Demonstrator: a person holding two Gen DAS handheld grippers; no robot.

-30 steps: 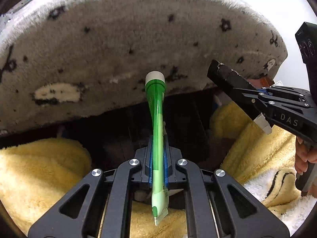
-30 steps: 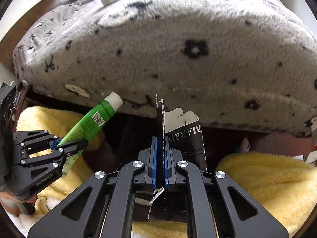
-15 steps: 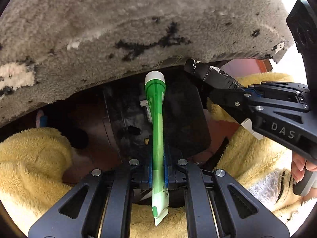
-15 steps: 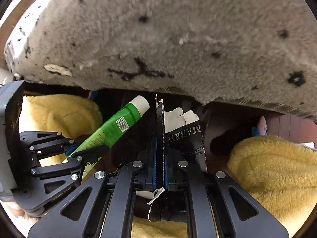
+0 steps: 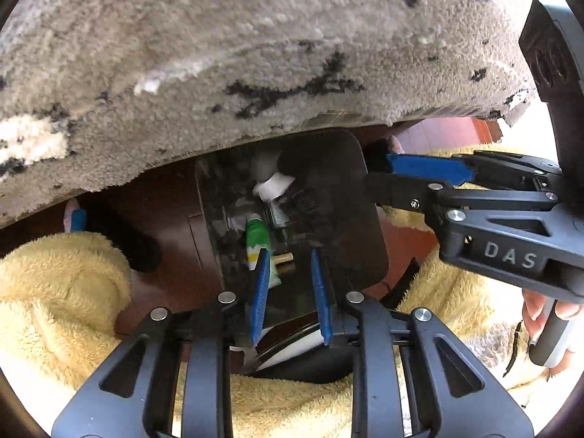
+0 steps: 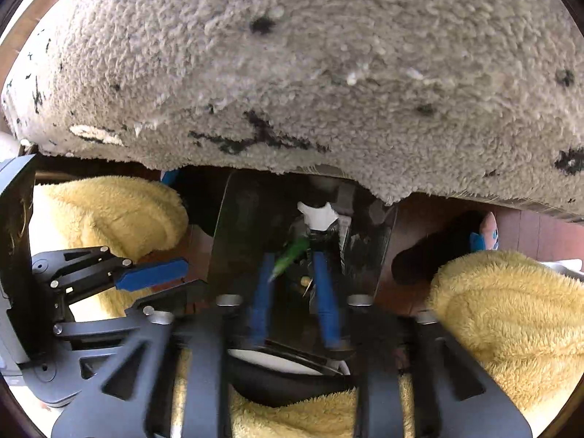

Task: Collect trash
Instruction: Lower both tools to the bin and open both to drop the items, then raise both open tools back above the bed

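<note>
A black trash bin (image 5: 339, 189) with a dark liner stands below both grippers, under the edge of a grey fuzzy cover. The green tube (image 5: 257, 235) lies inside the bin among white paper scraps (image 5: 272, 184); it also shows in the right wrist view (image 6: 292, 253). My left gripper (image 5: 290, 273) is open and empty above the bin. My right gripper (image 6: 294, 273) is open and empty over the bin (image 6: 365, 255). The black carton is not clearly visible in the bin. The right gripper also appears in the left wrist view (image 5: 408, 175), and the left gripper in the right wrist view (image 6: 157, 275).
A grey fuzzy cover with black marks (image 5: 255, 54) overhangs the bin closely. Yellow fleece slippers (image 5: 54, 292) (image 6: 511, 310) flank the bin on a reddish-brown floor (image 5: 175, 219). A small plush toy (image 6: 485, 233) lies at the right.
Both grippers have opened. The green tube has dropped from the left gripper into the bin, and the black carton has left the right gripper. Both grippers moved lower toward the bin.
</note>
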